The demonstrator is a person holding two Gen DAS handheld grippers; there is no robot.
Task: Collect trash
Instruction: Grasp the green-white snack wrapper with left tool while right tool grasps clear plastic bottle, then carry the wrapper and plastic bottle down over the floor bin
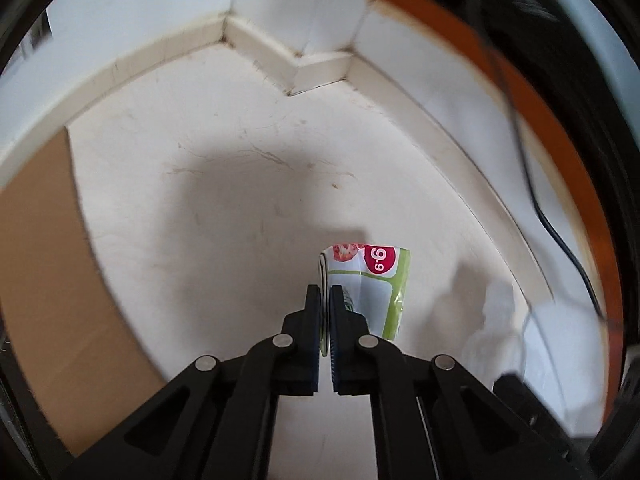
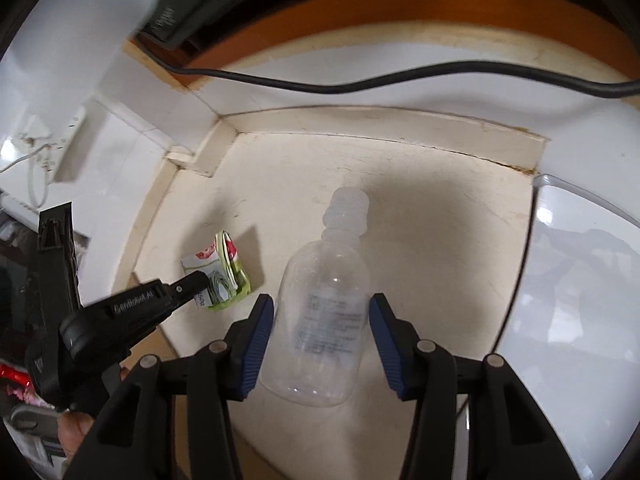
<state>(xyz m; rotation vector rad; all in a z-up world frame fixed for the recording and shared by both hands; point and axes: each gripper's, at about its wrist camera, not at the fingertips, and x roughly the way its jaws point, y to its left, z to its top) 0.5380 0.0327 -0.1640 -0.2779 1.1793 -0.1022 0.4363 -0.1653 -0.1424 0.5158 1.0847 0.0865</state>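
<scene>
**Both tongs loaded, drop-off is next**

While the left gripper [image 1: 325, 300] is clamped tight on a folded wrapper [image 1: 370, 280] (green border, red price badge, berry print), the right gripper [image 2: 321, 312] straddles a clear plastic bottle [image 2: 320, 316], cap pointing away from the camera. In the right wrist view the blue pads [image 2: 256, 336] sit against the bottle's sides or very nearly so; the left pad looks to be touching, the right one I can't tell for sure, so I'd call the grip probable, not certain. The wrapper hangs from the left jaws above a cream floor [image 1: 240, 160] near a wall corner w/ skirting board. The bottle also seems to be off the floor, though the fisheye makes that hard to judge.

Step in hand, as I read it: pick-up is done for the wrapper and about done for the bottle. Next move calls for carrying both to a bin; a white container [image 2: 580, 280] at the right edge may be it (can't confirm). Firm up the bottle grip first, since smooth round plastic could slip. Also mind the black cable [image 2: 320, 84] along the wall.
</scene>
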